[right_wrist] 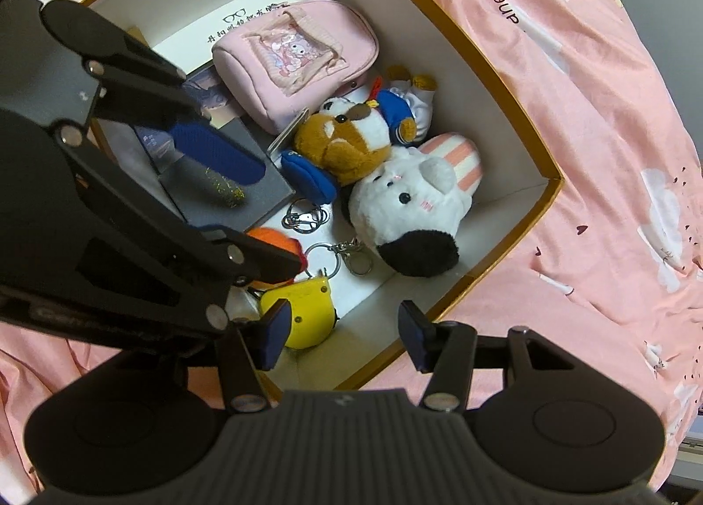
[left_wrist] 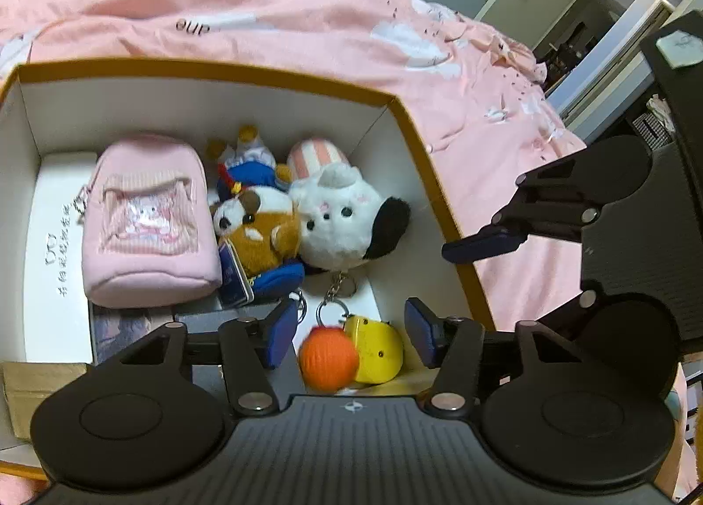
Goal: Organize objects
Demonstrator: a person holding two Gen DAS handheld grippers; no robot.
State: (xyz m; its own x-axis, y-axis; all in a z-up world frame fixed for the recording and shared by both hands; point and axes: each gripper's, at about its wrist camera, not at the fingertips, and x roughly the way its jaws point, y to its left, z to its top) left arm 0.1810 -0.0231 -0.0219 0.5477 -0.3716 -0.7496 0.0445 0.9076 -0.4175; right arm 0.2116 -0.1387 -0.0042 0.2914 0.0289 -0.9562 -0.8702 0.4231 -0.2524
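Near the bottom centre of the left wrist view, the left tool (left_wrist: 349,336) stands open over an orange ball (left_wrist: 328,357) and yellow charm (left_wrist: 380,349), its pads clear of both. The right tool (right_wrist: 345,331) gapes empty. Farther up, plush toys (left_wrist: 338,219) and a pink pouch (left_wrist: 149,219) lie inside the box (left_wrist: 422,144) on the bed (left_wrist: 307,21).

My left tongs (left_wrist: 347,336) point steeply down, jaws parted, pads pressing nothing; my right tongs (right_wrist: 342,336) point nearly straight down, likewise parted and empty.
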